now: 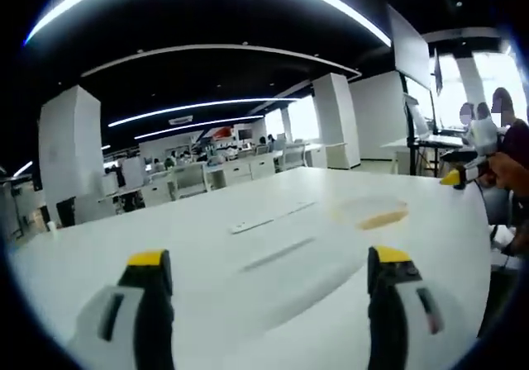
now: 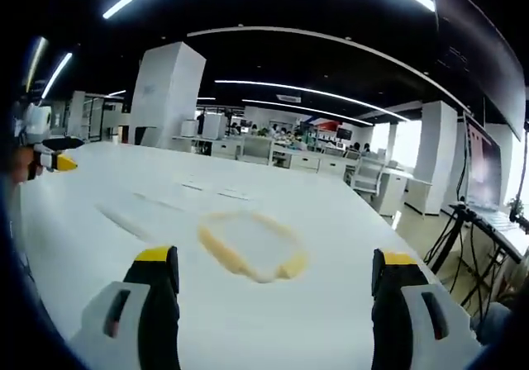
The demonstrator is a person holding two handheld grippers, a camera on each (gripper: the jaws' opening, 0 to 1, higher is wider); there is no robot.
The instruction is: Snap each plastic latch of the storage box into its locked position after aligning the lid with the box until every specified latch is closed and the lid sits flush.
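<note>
A: What is the left gripper (image 1: pixel 269 257) doing?

B: It is hovering over a white table (image 1: pixel 273 324), its two yellow-tipped jaws standing wide apart and holding nothing. Beyond them, pale flat strips (image 1: pixel 263 220) are lying on the tabletop. Further right the right gripper (image 1: pixel 453 177) is coming into that view, carried by a hand (image 1: pixel 506 172).

A: And the right gripper view?

B: At its left edge the left gripper's yellow tip is showing. In the middle a blurred yellowish ring (image 2: pixel 216 246) is lying on the table, and the right gripper's own jaws are gaping just as wide, also gripping nothing.

A: Where is the storage box sitting?

B: I cannot tell from here; finding it looks like the first job.

A: How will it handle?

B: I am expecting light, stiff, smooth plastic, so it may be sliding under a push. I would be steadying the lid with one gripper, and pressing each latch at its free edge with the other until it clicks.
</note>
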